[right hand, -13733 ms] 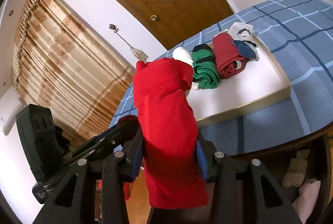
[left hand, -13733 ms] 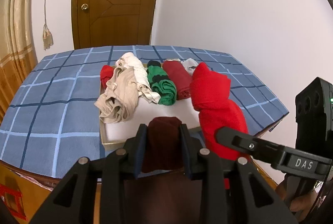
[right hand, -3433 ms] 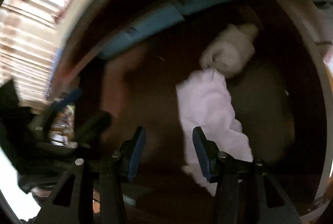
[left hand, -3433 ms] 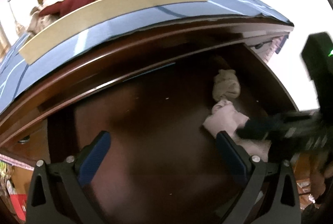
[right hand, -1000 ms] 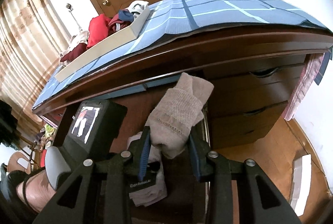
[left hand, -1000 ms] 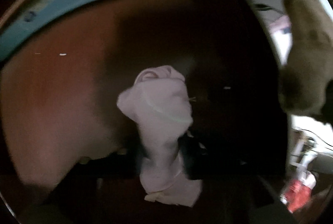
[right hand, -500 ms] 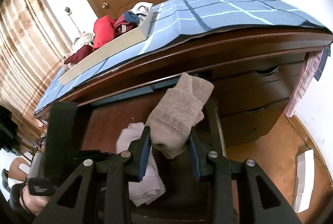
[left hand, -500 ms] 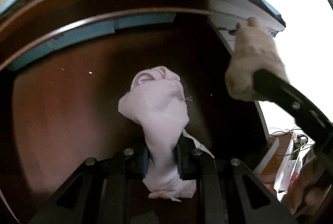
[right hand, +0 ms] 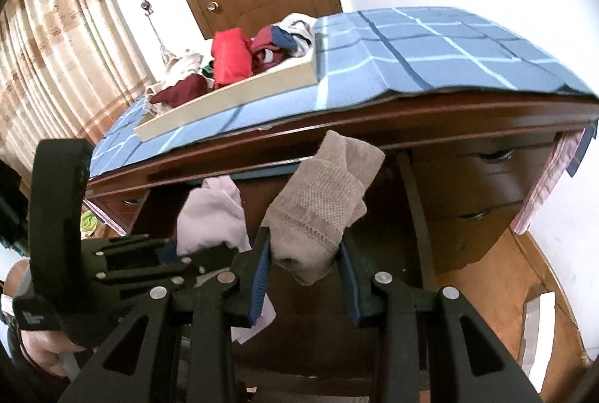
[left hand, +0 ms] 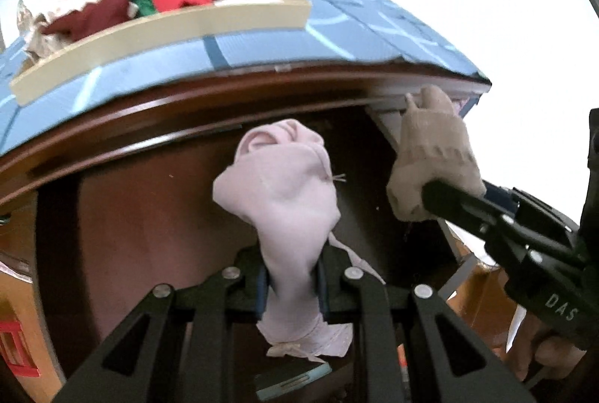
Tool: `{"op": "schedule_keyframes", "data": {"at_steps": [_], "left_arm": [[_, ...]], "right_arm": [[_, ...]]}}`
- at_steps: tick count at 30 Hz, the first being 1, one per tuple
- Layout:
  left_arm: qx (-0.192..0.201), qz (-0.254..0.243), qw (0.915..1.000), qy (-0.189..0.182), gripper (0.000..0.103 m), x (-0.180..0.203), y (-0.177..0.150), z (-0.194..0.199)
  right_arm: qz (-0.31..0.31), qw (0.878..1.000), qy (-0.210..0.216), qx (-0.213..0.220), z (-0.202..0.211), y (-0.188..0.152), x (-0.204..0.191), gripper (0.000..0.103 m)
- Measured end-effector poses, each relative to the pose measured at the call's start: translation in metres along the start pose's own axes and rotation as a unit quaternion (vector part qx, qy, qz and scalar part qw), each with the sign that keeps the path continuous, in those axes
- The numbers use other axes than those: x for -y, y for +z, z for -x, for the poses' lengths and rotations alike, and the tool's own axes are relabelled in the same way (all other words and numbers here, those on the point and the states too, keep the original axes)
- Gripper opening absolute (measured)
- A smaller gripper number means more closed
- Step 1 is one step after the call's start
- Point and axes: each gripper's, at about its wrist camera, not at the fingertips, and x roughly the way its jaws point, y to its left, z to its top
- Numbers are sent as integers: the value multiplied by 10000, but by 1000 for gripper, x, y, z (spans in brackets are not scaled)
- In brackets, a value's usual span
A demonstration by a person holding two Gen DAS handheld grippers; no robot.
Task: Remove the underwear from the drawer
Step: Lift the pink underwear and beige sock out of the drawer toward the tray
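- We are in the lift-out step: both pieces of underwear are gripped and clear of the drawer point(left hand: 149, 215) floor, held in front of the dresser's edge.
- Our left claw point(left hand: 292, 285) is clenched on the pink piece point(left hand: 284, 185); the cloth stands up between the pads and a hem with a small bow hangs below them.
- Our right claw point(right hand: 305, 275) is clamped on the beige piece point(right hand: 322, 204), which rises above the pads as a folded bundle, its knit band facing us.
- In the left view the right claw point(left hand: 430, 200) reaches in from the right with the beige piece point(left hand: 430, 155) held near the drawer's right wall, beside the pink one but apart from it.
- Both claws point downward and forward, toward the open drawer, just below the surface point(right hand: 430, 58) with its blue checked cloth.
- A tray point(right hand: 232, 96) on that surface holds red, maroon, green and pale garments; we judge it to be the likely place for these two.
- The next move calls for lifting both pieces over the surface's front lip without snagging the hanging hem, then carrying them to the tray before we let go.
- A hand point(right hand: 48, 350) grips the left tool at the lower left of the right view.
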Motion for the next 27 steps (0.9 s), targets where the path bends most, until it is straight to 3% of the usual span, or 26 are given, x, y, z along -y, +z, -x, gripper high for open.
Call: {"op": "schedule_keyframes", "data": {"at_steps": [11,27], "left_arm": [[432,-246,9985,211,18,-4,3,31],[856,-352,9954,245,18,-11,42,47]], "right_arm": [[259,9995,-14,165,14,8,-25,37],[452,9983,-98,361,13,40,-38,37]]}}
